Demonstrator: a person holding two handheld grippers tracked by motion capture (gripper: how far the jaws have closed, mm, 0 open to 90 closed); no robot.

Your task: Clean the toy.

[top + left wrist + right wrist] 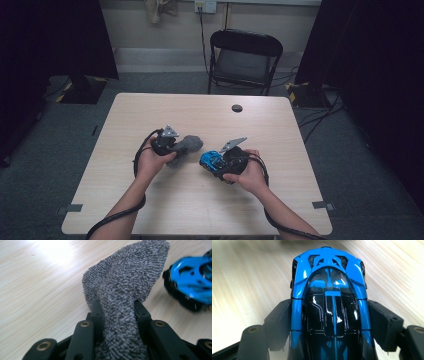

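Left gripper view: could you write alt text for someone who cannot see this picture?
A pair of black tongs squeezes a fuzzy grey cloth, which bunches up between the jaws and fans out above them. Beneath lies a pale wooden table, and a blue and black toy car sits at the right edge, slightly blurred.
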